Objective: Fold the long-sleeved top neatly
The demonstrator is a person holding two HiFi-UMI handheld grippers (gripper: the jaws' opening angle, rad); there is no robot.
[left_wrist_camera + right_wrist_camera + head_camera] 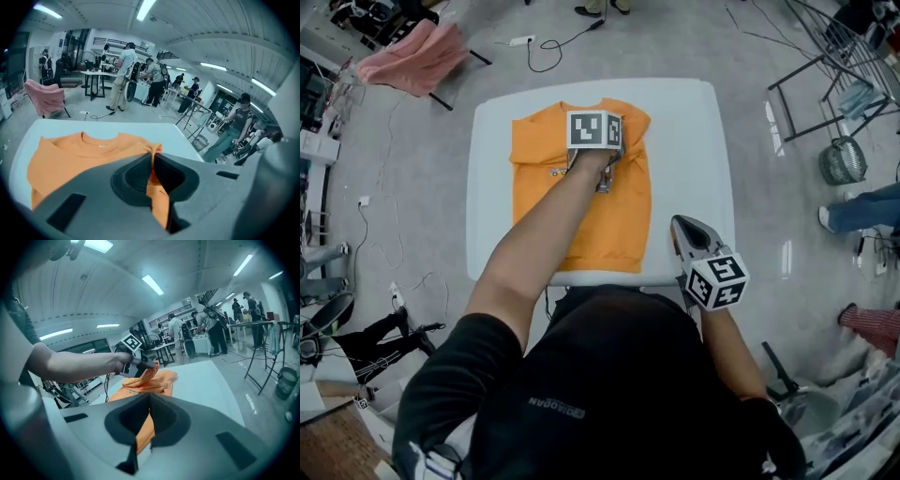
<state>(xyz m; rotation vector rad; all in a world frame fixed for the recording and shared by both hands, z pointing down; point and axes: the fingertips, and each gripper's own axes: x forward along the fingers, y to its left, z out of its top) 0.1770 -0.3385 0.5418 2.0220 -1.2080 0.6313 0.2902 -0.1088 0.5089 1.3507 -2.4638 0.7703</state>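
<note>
Layout around the table

The top (pixel 581 220) lies on the table (pixel 694 141), left of its middle; the left gripper (pixel 605 183) is over the top toward the table's far edge; the right gripper (pixel 677 223) is over its near right part; a basket (pixel 842 161) stands on the floor right of the table.

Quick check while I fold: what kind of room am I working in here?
Probably a large shared lab or workshop, not a home: people stand at worktables behind, strip lights run along the ceiling, and cables trail over the bare grey floor.
</note>
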